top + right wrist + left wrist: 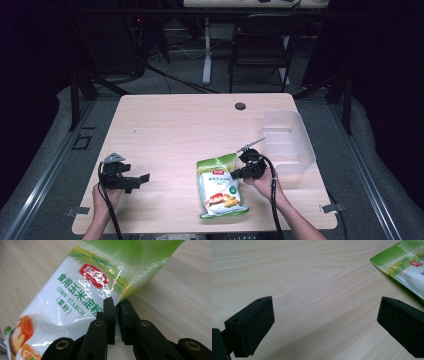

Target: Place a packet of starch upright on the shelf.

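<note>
A green and white corn starch bag (220,187) lies flat near the table's front edge, right of centre. My right gripper (233,174) comes at it from the right. In the right gripper view the two jaws stand almost together, and my right gripper (116,303) is shut on the side edge of the bag (75,295). My left gripper (144,178) rests low at the front left, well apart from the bag. In the left gripper view my left gripper (327,308) is open wide over bare wood, and a corner of the bag (404,262) shows at the upper right.
A clear plastic bin (290,142) stands at the table's right edge, just behind my right hand. A small black round cap (240,106) sits near the far edge of the wooden table (175,125). A dark chair (260,45) stands beyond the table.
</note>
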{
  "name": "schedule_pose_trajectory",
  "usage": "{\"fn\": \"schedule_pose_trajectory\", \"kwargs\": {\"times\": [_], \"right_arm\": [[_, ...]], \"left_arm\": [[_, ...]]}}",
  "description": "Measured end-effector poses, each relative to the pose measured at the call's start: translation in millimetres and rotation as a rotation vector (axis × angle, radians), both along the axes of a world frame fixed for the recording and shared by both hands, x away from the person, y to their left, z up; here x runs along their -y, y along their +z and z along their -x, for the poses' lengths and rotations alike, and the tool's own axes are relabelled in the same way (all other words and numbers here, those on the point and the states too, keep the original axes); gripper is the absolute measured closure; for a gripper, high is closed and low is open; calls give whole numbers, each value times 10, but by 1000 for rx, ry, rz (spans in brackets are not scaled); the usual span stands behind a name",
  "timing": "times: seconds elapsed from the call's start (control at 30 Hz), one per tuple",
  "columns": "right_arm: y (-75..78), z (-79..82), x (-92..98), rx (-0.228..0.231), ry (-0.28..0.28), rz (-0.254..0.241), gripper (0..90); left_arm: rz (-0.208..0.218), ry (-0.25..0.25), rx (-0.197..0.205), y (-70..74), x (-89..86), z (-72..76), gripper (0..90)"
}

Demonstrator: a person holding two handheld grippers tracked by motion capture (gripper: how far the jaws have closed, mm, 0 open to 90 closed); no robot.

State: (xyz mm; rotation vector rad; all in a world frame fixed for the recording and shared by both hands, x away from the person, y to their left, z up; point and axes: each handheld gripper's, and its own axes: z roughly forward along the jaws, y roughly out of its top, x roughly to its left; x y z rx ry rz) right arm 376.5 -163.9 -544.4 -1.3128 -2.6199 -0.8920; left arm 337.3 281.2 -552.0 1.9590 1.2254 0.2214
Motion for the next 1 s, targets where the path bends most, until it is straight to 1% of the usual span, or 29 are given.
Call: {"fn": "schedule_pose_trajectory", "kwargs": {"times": [0.03, 0.07, 0.1, 0.13, 0.17, 0.2, 0.23, 0.27, 0.3, 0.33, 0.37, 0.4, 0.43, 0.47, 0.5, 0.53, 0.57, 0.6, 0.73, 0.77, 0.8, 0.83, 0.87, 0.93, 0.97, 1.0], "right_arm": [[1, 25, -2, 1, -11, -8, 817], [5, 9, 32, 11, -31, -10, 643], [5, 9, 32, 11, -31, -10, 643], [4, -17, 57, -2, -39, -26, 572], [-42, -97, 115, -38, -67, -107, 509], [-65, -127, 120, -41, -73, -116, 457], [-80, -147, 107, -30, -84, -112, 431], [-84, -164, 94, -21, -79, -99, 403], [-94, -175, 68, -13, -86, -88, 385], [-99, -186, 56, -1, -90, -66, 366], [-107, -195, 58, -3, -95, -74, 366], [-118, -208, 67, 0, -93, -72, 356], [-129, -215, 70, 1, -103, -81, 357], [-130, -230, 89, -7, -90, -81, 372], [-147, -230, 83, -6, -101, -105, 394], [-150, -227, 81, -13, -101, -111, 436], [-152, -215, 76, -15, -107, -128, 480], [-140, -214, 78, -19, -91, -125, 523], [-110, -186, 57, -7, -65, -109, 674], [-106, -176, 53, -1, -69, -115, 718], [-106, -176, 53, -1, -69, -115, 718], [-92, -170, 59, 0, -60, -112, 764], [-74, -153, 63, 5, -55, -125, 822], [-66, -146, 67, 2, -47, -129, 837], [-53, -132, 71, 5, -33, -126, 848], [-52, -128, 76, 5, -28, -140, 853]], "left_arm": [[3, -1, 2, -1, -2, -1, 10], [2, 1, 1, -1, -4, -4, 10], [2, 1, 2, -1, -6, -6, 10], [5, 1, 0, 0, -2, -5, 10], [3, 1, 1, 3, 1, -4, 10], [3, 0, 1, 4, 4, -3, 10], [2, -2, 0, 4, 5, -4, 10], [0, -4, -2, 3, 4, -5, 10], [2, -2, -1, 0, 2, -6, 10], [3, 0, -2, -5, -1, -6, 10], [1, 2, 0, -8, -4, -9, 11], [4, 2, -1, -11, -7, -10, 11], [4, 4, -1, -10, -8, -9, 11], [3, 3, 0, -8, -7, -8, 11], [3, 2, 1, -4, -5, -6, 11], [3, 2, 1, -4, -5, -6, 12], [1, 1, -2, 2, 1, -1, 12], [-1, -1, -4, 4, 2, -1, 12], [0, -3, -3, 3, 2, -3, 13], [4, 0, -3, -4, 3, -4, 13], [4, 0, -3, -4, 3, -4, 13], [4, 2, -3, -2, 3, -1, 13], [1, 0, -5, 3, 2, 0, 14], [3, 3, 1, 3, 5, 5, 15], [2, 3, 1, 7, 5, 8, 15], [3, 3, 2, 8, 5, 9, 15]]}}
